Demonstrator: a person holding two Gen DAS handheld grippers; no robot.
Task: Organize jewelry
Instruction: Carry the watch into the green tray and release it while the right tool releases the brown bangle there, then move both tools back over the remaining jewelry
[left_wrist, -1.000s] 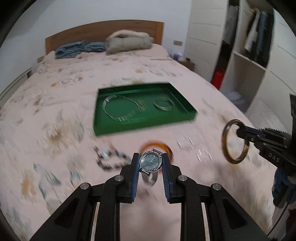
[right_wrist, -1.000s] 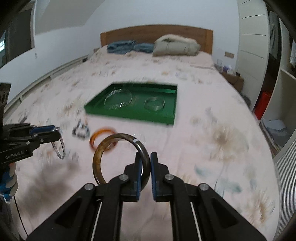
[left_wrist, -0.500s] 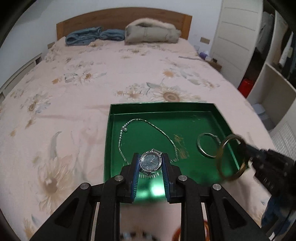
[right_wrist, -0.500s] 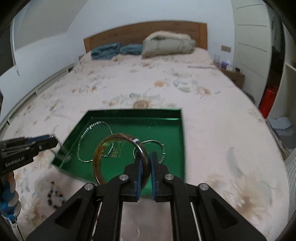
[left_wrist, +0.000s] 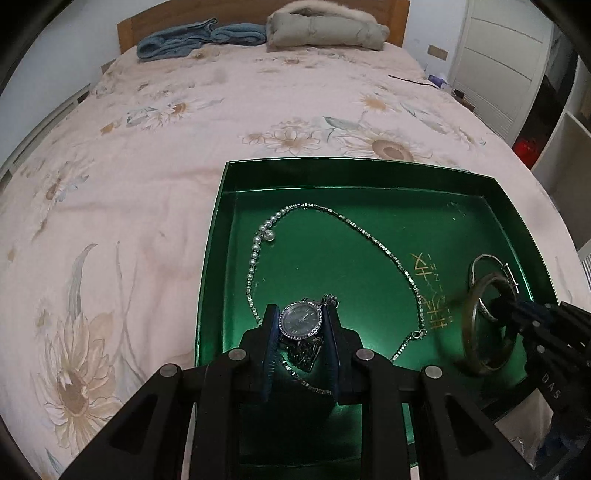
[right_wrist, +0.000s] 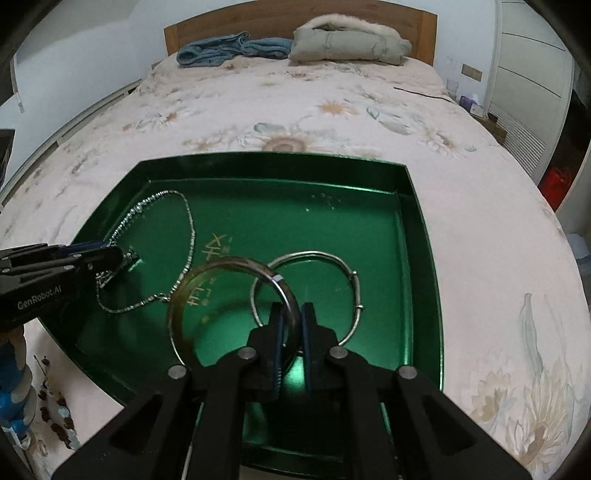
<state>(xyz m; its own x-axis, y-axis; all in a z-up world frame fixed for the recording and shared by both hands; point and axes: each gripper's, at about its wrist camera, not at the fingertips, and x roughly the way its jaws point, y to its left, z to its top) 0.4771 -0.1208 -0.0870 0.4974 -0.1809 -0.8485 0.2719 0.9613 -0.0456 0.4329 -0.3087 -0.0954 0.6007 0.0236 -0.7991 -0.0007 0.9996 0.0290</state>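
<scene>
Floral pink bedspread (left_wrist: 155, 155) under wooden headboard (right_wrist: 236, 22), white wardrobe (left_wrist: 495, 62) beside, green tray (right_wrist: 417, 229) holding pearl necklace (left_wrist: 258, 236) and silver bangle (right_wrist: 347, 280), left gripper (left_wrist: 300, 325) clenched on watch (left_wrist: 300, 322), right gripper (right_wrist: 290, 325) clenched on brown bangle (right_wrist: 221, 266) over tray.

A wide bed (left_wrist: 155, 155) fills both views, covered by a pale pink bedspread (right_wrist: 332, 122) printed with large faded flowers. At its far end, against a wooden headboard (right_wrist: 417, 22), lie a crumpled blue blanket (left_wrist: 195, 37) and — just beside it — a folded grey-beige coat (left_wrist: 325, 26) with a fur-trimmed edge. White wardrobe doors (left_wrist: 498, 62) stand along the right, with something red (right_wrist: 559, 184) on the floor near them.
</scene>
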